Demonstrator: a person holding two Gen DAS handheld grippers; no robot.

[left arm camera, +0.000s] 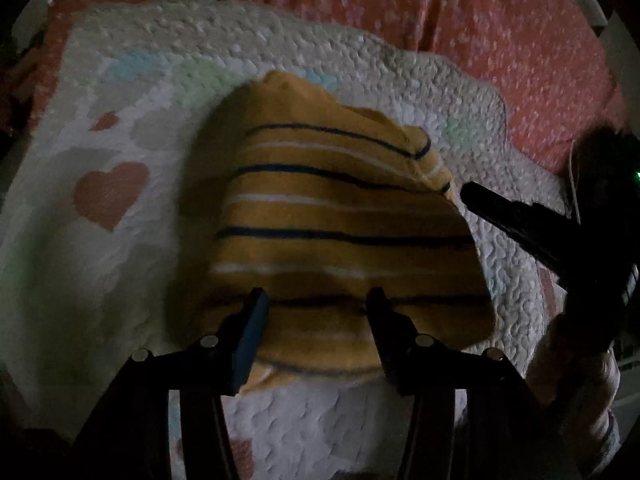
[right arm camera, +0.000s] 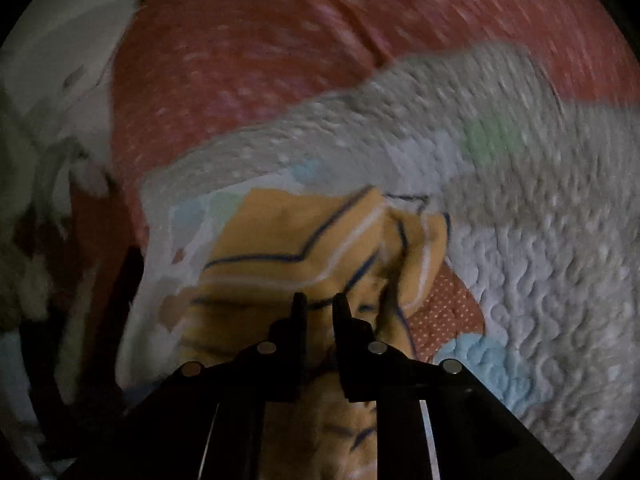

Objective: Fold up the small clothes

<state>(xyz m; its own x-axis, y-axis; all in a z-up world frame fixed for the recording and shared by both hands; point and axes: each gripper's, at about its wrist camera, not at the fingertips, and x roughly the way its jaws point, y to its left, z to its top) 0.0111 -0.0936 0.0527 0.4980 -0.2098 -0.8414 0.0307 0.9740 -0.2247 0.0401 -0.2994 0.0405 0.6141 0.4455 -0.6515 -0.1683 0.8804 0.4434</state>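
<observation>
A small yellow garment with navy and white stripes (left arm camera: 344, 236) lies folded on a white quilted mat (left arm camera: 120, 280). My left gripper (left arm camera: 318, 300) is open, its jaws wide apart just above the garment's near edge, holding nothing. My right gripper (left arm camera: 472, 194) comes in from the right with its tip at the garment's right edge. In the right wrist view the garment (right arm camera: 296, 240) lies bunched under my right gripper (right arm camera: 320, 304), whose jaws stand a narrow gap apart over the cloth; no cloth shows between them. That view is blurred.
The mat has pink hearts (left arm camera: 110, 196) and pale blue and green patches. It lies on a coral bedspread with white dots (left arm camera: 500, 28). White bedding (right arm camera: 52, 80) lies at the far left in the right wrist view.
</observation>
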